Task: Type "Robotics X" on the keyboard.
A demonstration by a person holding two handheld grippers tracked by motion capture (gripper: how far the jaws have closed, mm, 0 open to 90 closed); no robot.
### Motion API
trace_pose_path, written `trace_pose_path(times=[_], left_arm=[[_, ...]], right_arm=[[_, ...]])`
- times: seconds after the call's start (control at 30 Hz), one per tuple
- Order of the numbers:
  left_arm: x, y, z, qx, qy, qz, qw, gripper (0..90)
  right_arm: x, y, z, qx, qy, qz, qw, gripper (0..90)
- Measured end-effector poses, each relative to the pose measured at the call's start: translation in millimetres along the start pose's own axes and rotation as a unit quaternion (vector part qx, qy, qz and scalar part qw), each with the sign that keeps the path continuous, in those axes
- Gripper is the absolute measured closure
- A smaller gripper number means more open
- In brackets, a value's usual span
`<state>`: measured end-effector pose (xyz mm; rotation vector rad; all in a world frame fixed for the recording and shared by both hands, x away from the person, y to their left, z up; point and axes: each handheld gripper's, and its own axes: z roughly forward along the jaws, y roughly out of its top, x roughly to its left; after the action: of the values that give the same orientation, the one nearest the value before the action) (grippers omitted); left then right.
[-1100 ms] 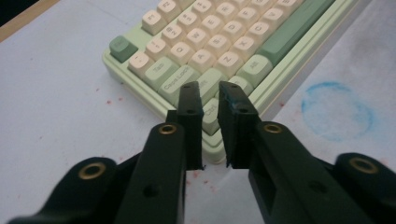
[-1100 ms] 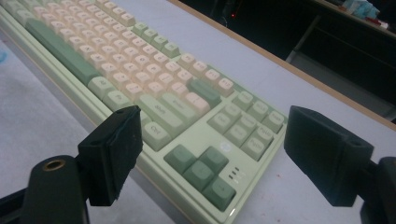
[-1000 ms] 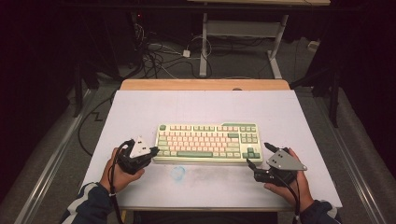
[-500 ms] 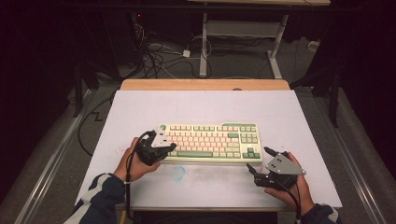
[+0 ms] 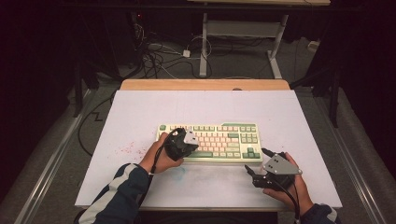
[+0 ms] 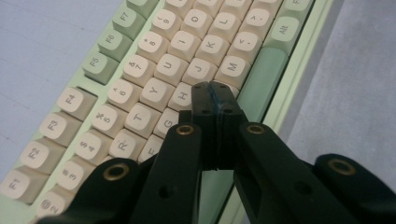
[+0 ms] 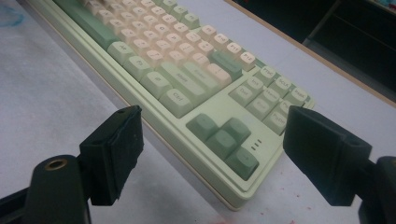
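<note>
I am holding my left claw (image 5: pixel 183 142) tipped forward and down, jaws pressed together, while my right claw (image 5: pixel 258 162) is gaping wide, held low.

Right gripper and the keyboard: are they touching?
Apart. In the right gripper view the right gripper has its jaws spread wide, and bare table shows between them and the keyboard at its near corner.
</note>
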<state>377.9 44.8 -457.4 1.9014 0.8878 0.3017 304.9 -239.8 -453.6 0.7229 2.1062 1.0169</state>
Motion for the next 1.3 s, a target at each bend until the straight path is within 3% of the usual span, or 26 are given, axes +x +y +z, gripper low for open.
trace_pose_path(times=[0.47,0.6,0.9,1.07,1.3], left_arm=[[3.0,-1.5,7.0,0.004,0.010,-0.006,0.9999,87.1],[-0.7,-3.9,7.5,0.004,0.011,0.012,0.9999,86.9],[0.3,6.5,-14.4,-0.055,0.005,0.009,0.9984,81.4],[1.1,8.1,-23.0,-0.078,0.008,0.007,0.9969,73.2],[5.7,3.5,-32.5,-0.104,0.010,0.004,0.9946,54.8]], right_arm=[[2.2,-0.5,2.0,0.005,0.006,-0.007,0.9999,21.1],[4.2,-1.3,3.6,0.015,0.009,-0.010,0.9998,21.7],[3.0,-0.7,2.9,0.013,0.006,-0.008,0.9999,22.8],[2.6,-0.8,2.3,0.014,0.005,-0.006,0.9999,22.7],[2.1,-0.8,1.9,0.013,0.005,-0.008,0.9999,22.7]])
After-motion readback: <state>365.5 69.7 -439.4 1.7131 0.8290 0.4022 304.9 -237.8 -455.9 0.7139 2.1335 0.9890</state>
